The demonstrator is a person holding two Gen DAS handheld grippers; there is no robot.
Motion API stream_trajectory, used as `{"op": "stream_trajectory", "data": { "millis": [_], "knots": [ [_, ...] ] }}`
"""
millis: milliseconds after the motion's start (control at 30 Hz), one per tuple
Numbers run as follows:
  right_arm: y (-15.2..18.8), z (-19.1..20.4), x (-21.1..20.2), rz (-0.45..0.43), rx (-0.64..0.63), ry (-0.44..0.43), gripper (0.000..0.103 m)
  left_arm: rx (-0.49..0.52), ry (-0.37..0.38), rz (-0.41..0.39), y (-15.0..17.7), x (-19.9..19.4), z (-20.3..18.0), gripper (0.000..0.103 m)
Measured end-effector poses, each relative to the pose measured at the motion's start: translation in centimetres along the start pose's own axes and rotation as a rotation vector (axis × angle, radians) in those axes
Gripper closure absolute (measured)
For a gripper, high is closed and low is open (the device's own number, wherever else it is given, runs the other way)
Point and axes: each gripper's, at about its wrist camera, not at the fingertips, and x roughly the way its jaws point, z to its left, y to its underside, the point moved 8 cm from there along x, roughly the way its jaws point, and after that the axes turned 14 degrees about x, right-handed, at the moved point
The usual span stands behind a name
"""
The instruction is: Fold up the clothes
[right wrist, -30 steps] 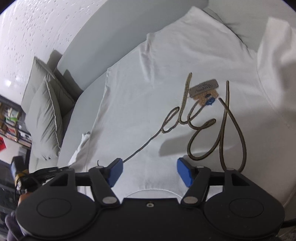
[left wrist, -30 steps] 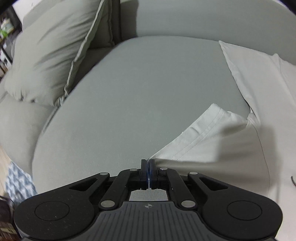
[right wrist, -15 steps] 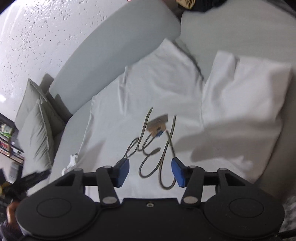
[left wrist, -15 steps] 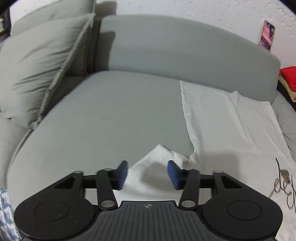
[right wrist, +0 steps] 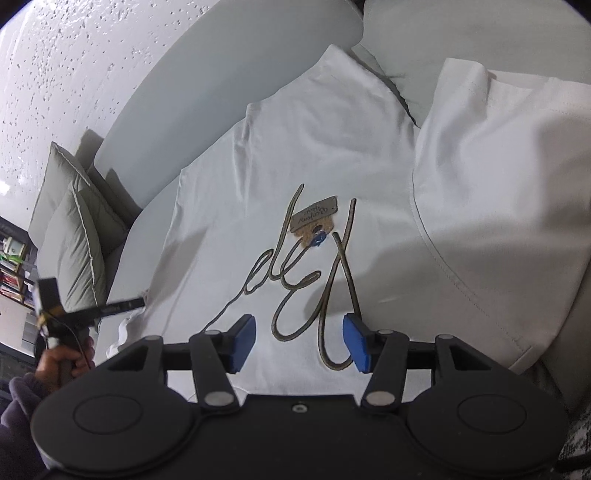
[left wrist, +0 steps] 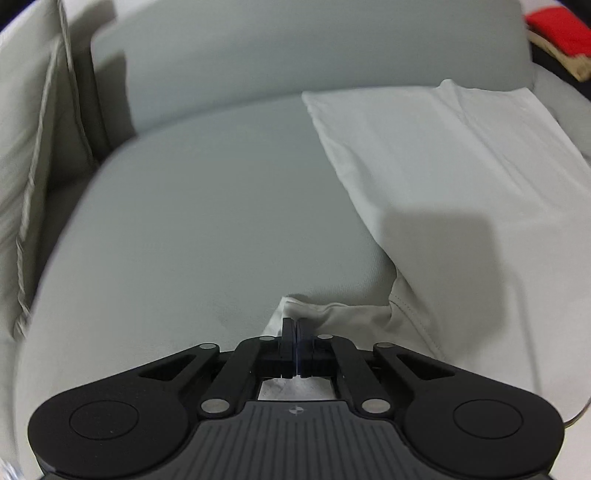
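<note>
A white T-shirt point(right wrist: 314, 147) with a gold cursive print point(right wrist: 306, 273) and a brown tag point(right wrist: 314, 216) lies spread on a grey sofa seat point(left wrist: 207, 229). Its right side is folded over onto the body. In the left wrist view the shirt point(left wrist: 443, 177) lies to the right, and my left gripper point(left wrist: 296, 328) is shut on the bunched left sleeve point(left wrist: 347, 317). My right gripper point(right wrist: 300, 338) is open and empty above the shirt's near edge, over the print. The left gripper also shows in the right wrist view point(right wrist: 110, 308), held by a hand.
Grey cushions point(left wrist: 33, 147) lean at the sofa's left end; they also show in the right wrist view point(right wrist: 74, 236). The curved sofa backrest point(left wrist: 295, 55) runs behind. A red item point(left wrist: 554, 29) sits far right. A bookshelf point(right wrist: 11, 266) stands at left.
My left gripper opened over the sleeve half a second ago and has now shut on it again. My right gripper has stayed open and shifted over the print.
</note>
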Motion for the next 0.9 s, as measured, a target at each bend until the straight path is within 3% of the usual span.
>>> {"op": "stream_trajectory", "data": {
  "millis": [100,233,300,333,400,467,567,600,633,700,767,833,900],
  "knots": [
    [0.0,0.0,0.1,0.0,-0.004,0.004,0.051,0.012,-0.08,-0.014,0.6,-0.1,0.3,0.103],
    [-0.1,0.2,0.3,-0.004,-0.014,0.013,0.051,-0.046,-0.158,0.056,1.9,0.9,2.1,0.103],
    [-0.1,0.3,0.3,-0.004,-0.021,0.013,0.048,-0.103,-0.076,0.01,1.5,0.0,2.3,0.102],
    [0.0,0.3,0.3,-0.003,-0.025,0.012,0.046,-0.13,-0.032,-0.013,1.3,-0.4,2.3,0.095],
    [0.0,0.4,0.3,-0.004,-0.031,0.008,0.045,-0.164,0.115,-0.072,0.8,-1.7,1.6,0.093],
    [0.0,0.4,0.3,-0.004,-0.033,0.007,0.045,-0.146,0.217,-0.125,0.4,-3.2,0.3,0.093],
    [0.0,0.3,0.3,-0.003,-0.029,0.004,0.044,-0.097,0.352,-0.115,0.1,-3.9,-2.2,0.092],
    [0.0,0.3,0.3,-0.002,-0.025,0.001,0.044,-0.068,0.349,-0.076,0.2,-3.2,-2.9,0.092],
    [0.0,0.4,0.3,-0.001,-0.021,-0.001,0.043,-0.042,0.34,-0.039,0.3,-2.5,-3.6,0.09],
    [0.0,0.4,0.4,-0.001,-0.013,-0.005,0.041,-0.033,0.176,0.008,0.5,-0.7,-2.9,0.091],
    [0.0,0.5,0.4,-0.002,-0.013,-0.003,0.041,-0.155,0.003,0.026,0.8,-0.4,0.1,0.091],
    [0.0,0.5,0.4,-0.002,-0.019,-0.004,0.041,-0.272,-0.16,0.042,1.3,-0.2,2.9,0.098],
    [-0.1,0.4,0.3,0.0,-0.016,-0.011,0.041,-0.326,-0.125,0.026,2.0,-1.5,4.0,0.097]
  ]
}}
